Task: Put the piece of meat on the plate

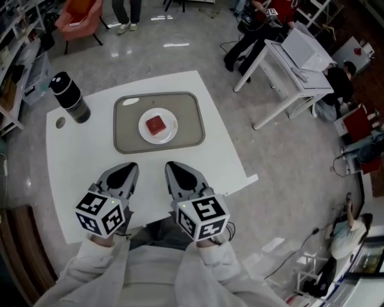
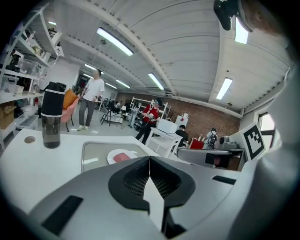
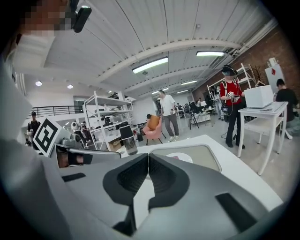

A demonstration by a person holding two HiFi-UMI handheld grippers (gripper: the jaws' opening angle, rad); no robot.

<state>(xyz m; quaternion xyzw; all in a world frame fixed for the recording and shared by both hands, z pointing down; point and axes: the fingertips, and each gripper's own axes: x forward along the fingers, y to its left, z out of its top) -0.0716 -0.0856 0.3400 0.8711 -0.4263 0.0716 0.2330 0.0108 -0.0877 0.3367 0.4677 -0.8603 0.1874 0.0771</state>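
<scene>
A red piece of meat (image 1: 156,125) lies on a small white plate (image 1: 170,133) in the middle of a grey tray (image 1: 129,139). Both grippers hang above the near part of the white table (image 1: 210,156), well short of the tray. My left gripper (image 1: 124,172) is shut with nothing in it. My right gripper (image 1: 175,169) is shut and empty too. In the left gripper view the meat (image 2: 121,157) and plate (image 2: 112,155) show just past the closed jaws. In the right gripper view the plate (image 3: 186,158) peeks over the jaws.
A black and grey bottle (image 1: 70,98) stands at the table's far left, with a small round disc (image 1: 60,123) beside it. A white desk (image 1: 294,66) with people near it stands to the right. An orange chair (image 1: 79,18) sits far back left.
</scene>
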